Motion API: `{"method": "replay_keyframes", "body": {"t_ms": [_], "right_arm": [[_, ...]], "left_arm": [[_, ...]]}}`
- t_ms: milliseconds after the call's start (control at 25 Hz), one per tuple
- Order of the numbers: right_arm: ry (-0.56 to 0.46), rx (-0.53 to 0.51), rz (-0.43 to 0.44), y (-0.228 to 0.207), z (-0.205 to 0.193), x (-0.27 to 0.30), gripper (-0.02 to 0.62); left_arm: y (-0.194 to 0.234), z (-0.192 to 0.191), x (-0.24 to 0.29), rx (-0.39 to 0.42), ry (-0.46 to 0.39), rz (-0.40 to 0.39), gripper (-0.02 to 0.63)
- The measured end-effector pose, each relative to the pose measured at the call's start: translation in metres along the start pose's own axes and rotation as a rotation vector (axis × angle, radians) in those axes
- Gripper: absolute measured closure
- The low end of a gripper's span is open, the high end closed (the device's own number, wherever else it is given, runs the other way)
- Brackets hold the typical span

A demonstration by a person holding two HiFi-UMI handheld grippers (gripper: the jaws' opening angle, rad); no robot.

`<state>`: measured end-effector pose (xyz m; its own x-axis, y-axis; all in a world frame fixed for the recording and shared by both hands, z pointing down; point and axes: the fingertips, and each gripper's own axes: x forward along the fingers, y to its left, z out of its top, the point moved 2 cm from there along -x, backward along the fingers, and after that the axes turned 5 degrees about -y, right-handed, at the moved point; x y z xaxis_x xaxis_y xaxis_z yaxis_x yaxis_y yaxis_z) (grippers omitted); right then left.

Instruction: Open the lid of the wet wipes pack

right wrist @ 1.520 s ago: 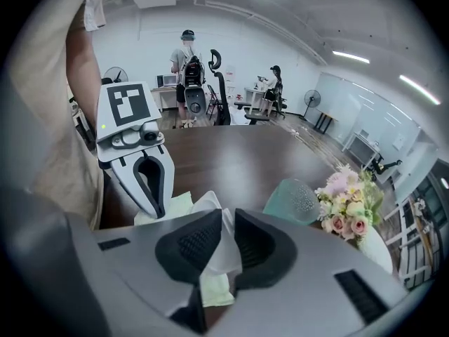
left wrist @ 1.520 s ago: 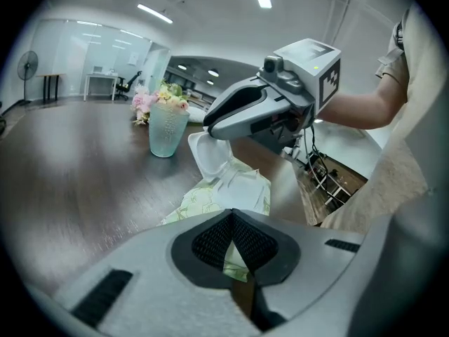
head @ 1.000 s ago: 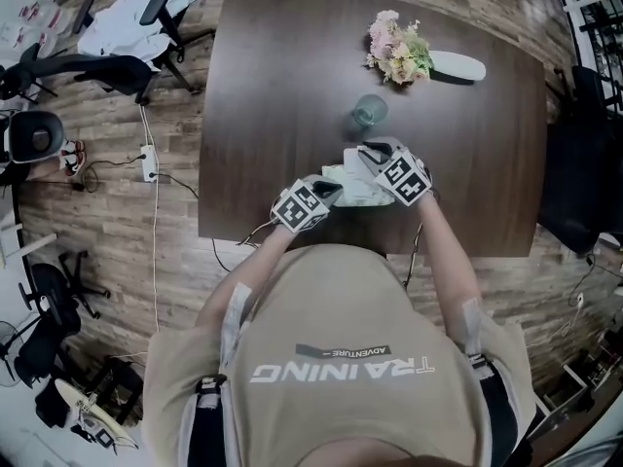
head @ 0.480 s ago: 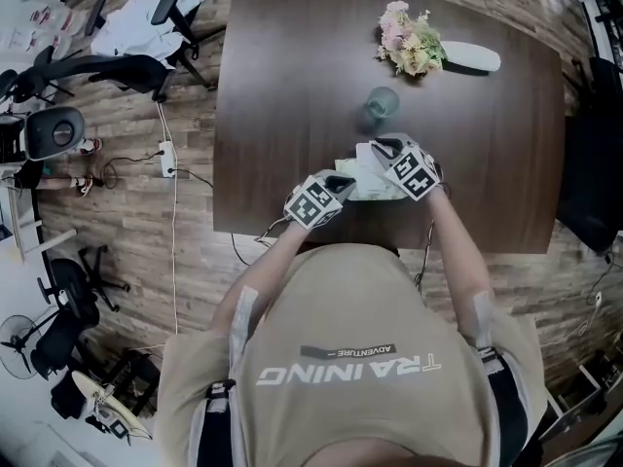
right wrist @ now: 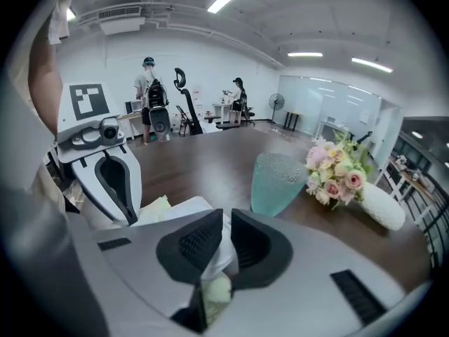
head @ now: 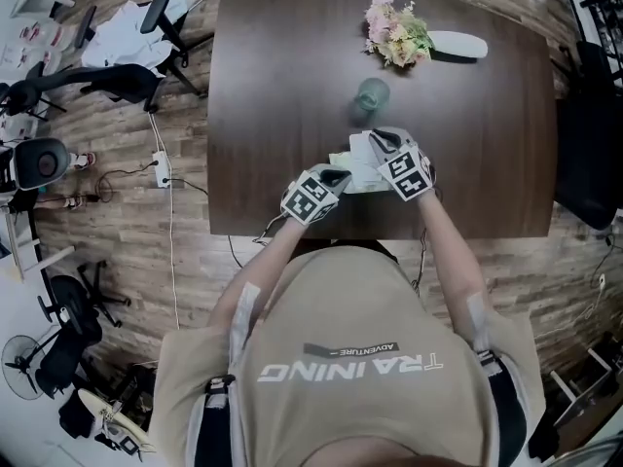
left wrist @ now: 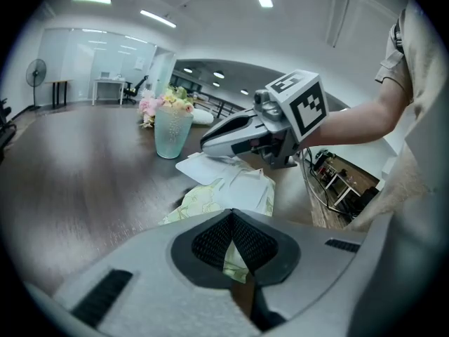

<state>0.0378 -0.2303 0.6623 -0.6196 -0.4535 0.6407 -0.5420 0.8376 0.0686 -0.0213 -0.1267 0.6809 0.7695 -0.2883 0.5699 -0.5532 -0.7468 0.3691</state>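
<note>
– Right tool [right wrist: 226, 216], what's different from a second back?
– Jaws have just been closing a shade tighter, with the white flap lid [left wrist: 205, 167] pinched between them.
– And the flap?
– In the head view it shows broader now, peeled further up off the pale green soft wet wipes pack [head: 352, 177].
</note>
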Motion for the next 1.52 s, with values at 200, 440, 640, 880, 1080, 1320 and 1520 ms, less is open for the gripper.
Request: {"method": "replay_keyframes", "body": {"t_ms": [200,440,640,880,1080,1320,1520], "right_arm": [[-0.056,0.065,-0.086,0.004,0.002,-0.040,0.565],[-0.061,0.135,-0.124,0.010,-0.012,-0.088,0.577],[-0.074,0.164,-0.139,0.021,-0.013,-0.114,0.580],[-0.129,0.160,-0.151,0.025,0.004,-0.142,0.581],[-0.208,0.149,-0.157,0.020,0.042,-0.157,0.581],[-0.333,0.174,-0.148,0.010,0.098,-0.176,0.581],[-0.377,0.064,-0.137,0.006,0.144,-0.188,0.581]], "left_arm": [[-0.001,-0.002,-0.003,0.068,-0.015,0.051,0.597],[-0.007,-0.002,-0.007,0.052,-0.020,0.101,0.597],[-0.004,0.009,-0.028,0.017,-0.072,0.137,0.597],[-0.012,0.066,-0.075,0.010,-0.234,0.184,0.597],[-0.018,0.121,-0.112,0.026,-0.382,0.203,0.597],[-0.028,0.187,-0.154,0.083,-0.539,0.194,0.597],[-0.041,0.230,-0.187,0.130,-0.637,0.155,0.597]]}}
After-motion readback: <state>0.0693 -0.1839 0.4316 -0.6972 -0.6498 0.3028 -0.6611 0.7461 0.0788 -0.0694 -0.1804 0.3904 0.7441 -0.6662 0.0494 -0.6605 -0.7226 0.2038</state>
